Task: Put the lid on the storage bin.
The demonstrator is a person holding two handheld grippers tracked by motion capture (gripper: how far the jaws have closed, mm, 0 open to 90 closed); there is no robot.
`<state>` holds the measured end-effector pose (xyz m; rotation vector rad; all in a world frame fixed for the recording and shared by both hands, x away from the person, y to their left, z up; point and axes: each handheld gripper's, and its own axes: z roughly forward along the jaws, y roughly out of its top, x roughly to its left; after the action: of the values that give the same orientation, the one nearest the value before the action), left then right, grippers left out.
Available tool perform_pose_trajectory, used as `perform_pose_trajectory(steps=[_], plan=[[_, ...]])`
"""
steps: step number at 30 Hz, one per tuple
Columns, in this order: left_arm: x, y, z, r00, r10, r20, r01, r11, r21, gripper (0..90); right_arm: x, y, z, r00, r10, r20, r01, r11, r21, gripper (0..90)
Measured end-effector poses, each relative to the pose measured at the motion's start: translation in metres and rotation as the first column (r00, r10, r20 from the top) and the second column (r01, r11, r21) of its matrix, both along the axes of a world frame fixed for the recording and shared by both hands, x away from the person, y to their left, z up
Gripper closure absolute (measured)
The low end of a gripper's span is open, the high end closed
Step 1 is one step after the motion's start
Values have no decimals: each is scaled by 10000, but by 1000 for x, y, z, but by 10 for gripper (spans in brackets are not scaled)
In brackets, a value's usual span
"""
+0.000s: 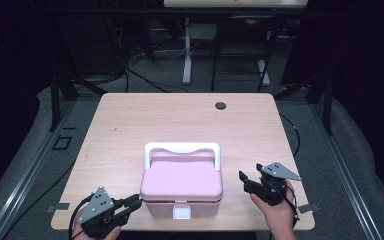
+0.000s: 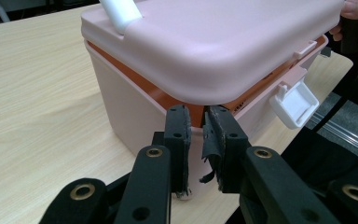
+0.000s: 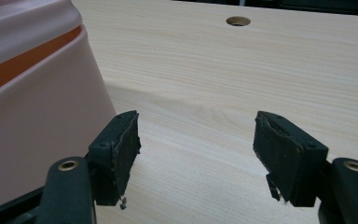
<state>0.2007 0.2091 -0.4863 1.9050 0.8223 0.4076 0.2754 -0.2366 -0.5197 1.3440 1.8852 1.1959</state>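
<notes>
— Where was the pink box (image 1: 181,187) at that moment?

— In the lower middle of the high view, on the table (image 1: 130,120). Its white latch (image 2: 294,103) was already loose and the lid (image 2: 214,42) a little raised.

— And the grippers?

— My left hand-held gripper (image 2: 196,122), jaws nearly together but holding nothing, pointed at the lid's corner. My right hand-held gripper (image 3: 196,144) was wide open beside the box. I judged the lifting was still left.

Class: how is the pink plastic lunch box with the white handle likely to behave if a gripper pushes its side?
The pink plastic lunch box looks stiff, so it would probably slide, not flex. Its broad flat base makes tipping unlikely. Its white latch hangs undone and the lid sits slightly raised, so the lid may shift.
</notes>
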Motion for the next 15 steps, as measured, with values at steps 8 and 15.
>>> perform_pose_trajectory(steps=[8,15], plan=[[-1,0,-4,9999,30,-115,-29,9999,158,776,0,0,0,10000,-43,35,43,10000,51,307],[-2,5,-4,9999,121,-109,-121,9999,41,774,0,-1,0,10000,-64,36,64,10000,53,307]])
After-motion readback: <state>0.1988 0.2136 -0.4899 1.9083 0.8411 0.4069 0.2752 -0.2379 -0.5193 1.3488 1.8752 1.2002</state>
